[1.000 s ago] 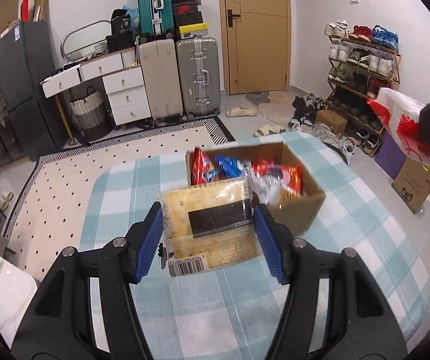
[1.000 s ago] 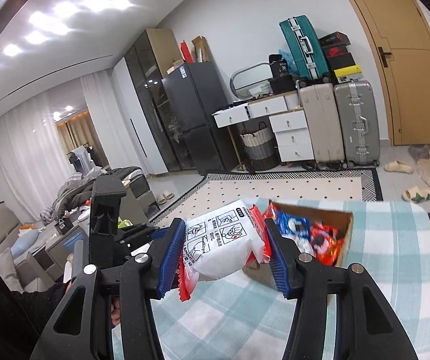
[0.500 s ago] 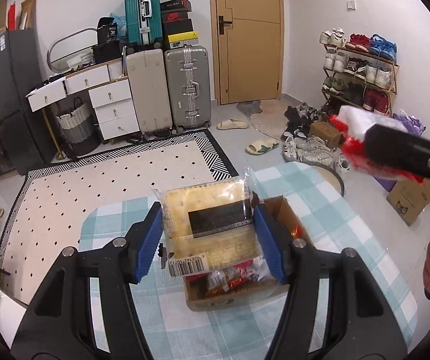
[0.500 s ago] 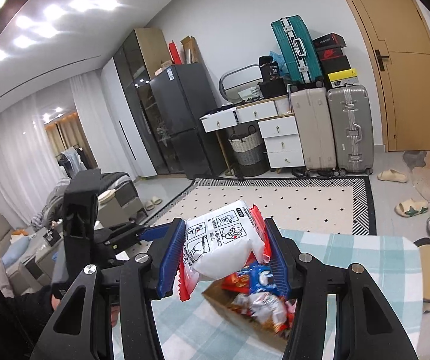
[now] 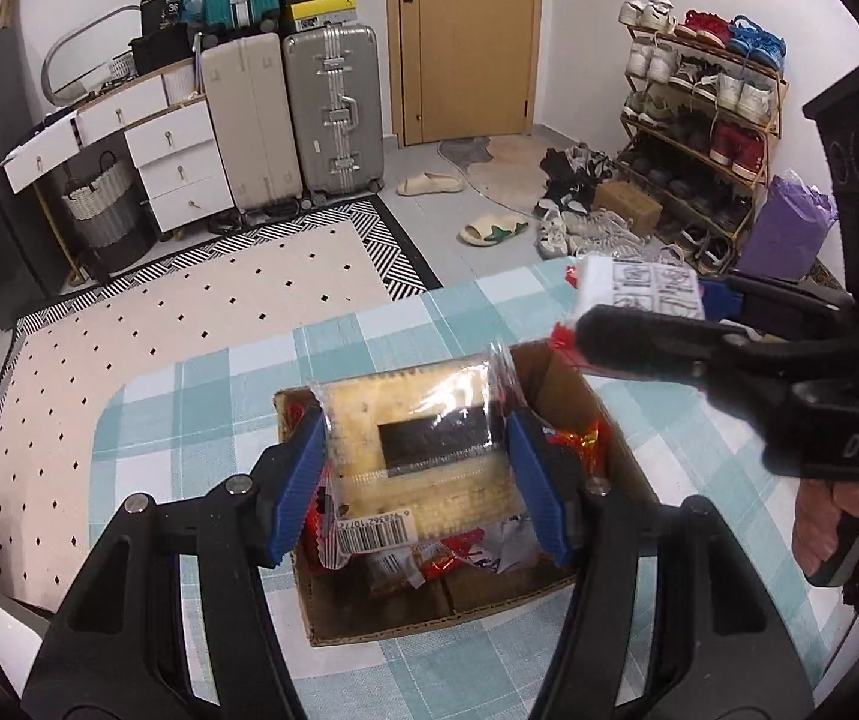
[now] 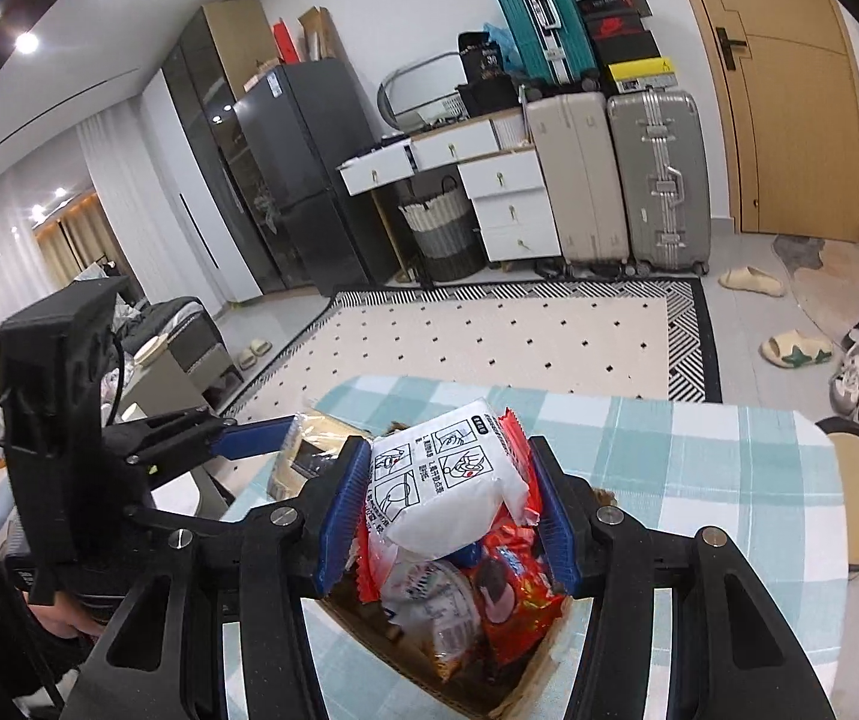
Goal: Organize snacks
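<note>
Left wrist view looks almost straight down: the left gripper (image 5: 417, 474) is closed on a clear cracker pack (image 5: 423, 456), its blue pads pressing the pack's two short sides, so the long axis runs away from the camera, barcode end nearest. The pack hangs directly over the open cardboard box (image 5: 555, 591), which sits on the checked tablecloth (image 5: 189, 408) and already holds a loose heap of red and white wrappers. For this hand, then, the target lies straight below, and I judge the coming move to be a plain lowering and release.

The right gripper (image 6: 447, 504) is likewise clamped, on a white packet (image 6: 447, 492) with red crimped ends and printed instruction panels. In the right wrist view that packet hangs above the box (image 6: 477, 690) too, over the wrappers at its near end. In the left view the same packet (image 5: 639, 294) appears beyond the box's far right corner, so it probably sits higher and a little off to that side, though the fisheye makes this hard to fix.

Of the two, the left load looks lower and better centred, so it seems the likelier to go in first. Both packs are wide against the crowded opening, and laying them flat on the heap would suit better than wedging them in.
</note>
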Demonstrator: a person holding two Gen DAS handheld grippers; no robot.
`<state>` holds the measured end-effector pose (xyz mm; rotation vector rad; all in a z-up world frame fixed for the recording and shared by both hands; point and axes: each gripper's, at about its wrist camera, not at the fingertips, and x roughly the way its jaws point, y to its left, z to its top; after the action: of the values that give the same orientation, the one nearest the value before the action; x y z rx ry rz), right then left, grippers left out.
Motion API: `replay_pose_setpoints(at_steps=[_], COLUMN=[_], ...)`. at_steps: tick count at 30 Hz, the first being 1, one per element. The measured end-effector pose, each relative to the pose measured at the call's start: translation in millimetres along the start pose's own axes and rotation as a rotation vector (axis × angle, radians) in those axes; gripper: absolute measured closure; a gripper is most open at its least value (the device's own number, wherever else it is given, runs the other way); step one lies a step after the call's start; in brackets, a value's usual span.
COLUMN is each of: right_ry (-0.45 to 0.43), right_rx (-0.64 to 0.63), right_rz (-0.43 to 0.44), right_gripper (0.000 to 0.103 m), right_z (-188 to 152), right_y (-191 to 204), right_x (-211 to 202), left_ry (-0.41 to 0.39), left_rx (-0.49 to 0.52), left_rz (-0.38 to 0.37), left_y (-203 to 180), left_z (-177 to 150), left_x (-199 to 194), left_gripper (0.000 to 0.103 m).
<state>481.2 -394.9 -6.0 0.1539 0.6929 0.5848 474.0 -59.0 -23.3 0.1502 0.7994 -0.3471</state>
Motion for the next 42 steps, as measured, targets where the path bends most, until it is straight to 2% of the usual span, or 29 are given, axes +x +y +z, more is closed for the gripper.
replay_pose_setpoints(at_steps=[2,10,13,16,19,22,26,30,37,39,40,42], right_ry=[0.01,0.057,0.081,0.08,0.076,0.072,0.038,-0.015,-0.126,-0.16,-0.182,-0.222], right_rx=[0.003,0.028,0.022,0.012,0.019,0.026,0.032,0.017,-0.025,-0.041,-0.05,-0.061], right_rz=[-0.004,0.003,0.006,-0.011,-0.003,-0.003,0.009,0.007,0.004,0.004,-0.001,-0.002], right_gripper=[0.051,0.051,0.042,0.03,0.019,0.017,0.017,0.012,0.011,0.01,0.005,0.002], right_z=[-7,-25,-28,-31,-32,-32,-32,-31,-44,-52,-57,-67], right_y=[-6,-18,-18,-17,-17,-17,-10,3,34,42,46,54], right_x=[8,37,47,52,52,47,27,-2,-63,-79,-88,-104], left_ry=[0.013,0.038,0.031,0.036,0.044,0.033,0.0,-0.048,-0.137,-0.173,-0.198,-0.238], left_rx=[0.014,0.023,0.021,0.029,0.015,0.01,-0.015,-0.037,-0.062,-0.064,-0.064,-0.065], left_rz=[0.015,0.001,0.022,0.046,0.07,0.085,0.114,0.133,0.166,0.182,0.193,0.2], left_y=[-2,0,3,4,8,12,16,19,9,4,1,-5], left_z=[-11,-22,-24,-32,-38,-43,-48,-52,-68,-73,-77,-84], left_x=[5,22,22,21,17,10,-10,-32,-86,-104,-115,-133], left_gripper=[0.054,0.054,0.054,0.052,0.043,0.041,0.024,0.023,0.021,0.017,0.015,0.003])
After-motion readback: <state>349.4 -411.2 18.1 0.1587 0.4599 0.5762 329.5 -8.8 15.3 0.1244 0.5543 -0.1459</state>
